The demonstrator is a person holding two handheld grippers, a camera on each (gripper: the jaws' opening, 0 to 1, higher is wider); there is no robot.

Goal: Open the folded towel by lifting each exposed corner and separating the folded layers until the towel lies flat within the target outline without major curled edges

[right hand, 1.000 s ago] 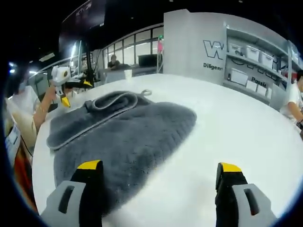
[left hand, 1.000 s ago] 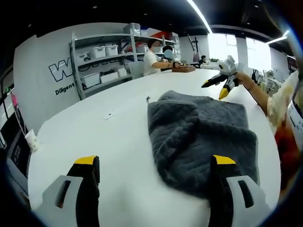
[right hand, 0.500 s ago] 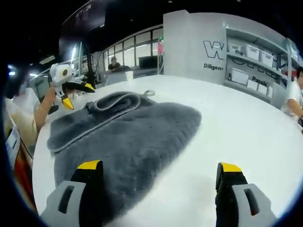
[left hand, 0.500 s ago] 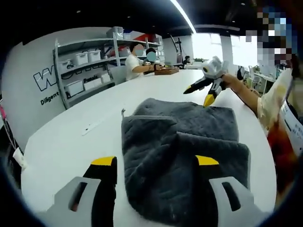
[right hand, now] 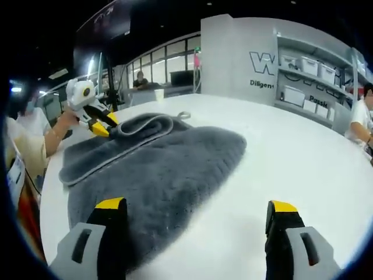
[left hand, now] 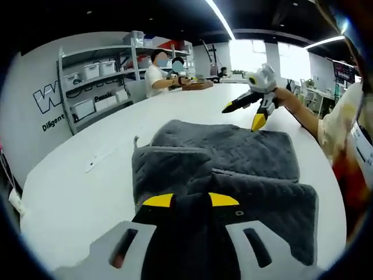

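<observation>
A dark grey towel [left hand: 245, 151] lies folded in layers on the white table [left hand: 76, 192]. My left gripper [left hand: 191, 200] has its jaws closed together on the near folded edge. In the right gripper view the same left gripper [right hand: 104, 123] pinches the rolled fold at the far left side of the towel [right hand: 169, 169]. My right gripper [right hand: 196, 205] is open, its left jaw over the towel's near edge and its right jaw over bare table [right hand: 303, 175]. In the left gripper view the right gripper [left hand: 240, 116] hovers open above the far right corner.
Grey shelves with white bins [left hand: 93, 81] stand along the wall past the table, and appear again as shelves [right hand: 309, 81] in the right gripper view. Two people [left hand: 157, 73] stand at the table's far end. A small white strip [left hand: 96, 160] lies left of the towel.
My left gripper has moved forward onto the towel's near fold and shut on it. The right gripper has stayed open and hardly moved.
</observation>
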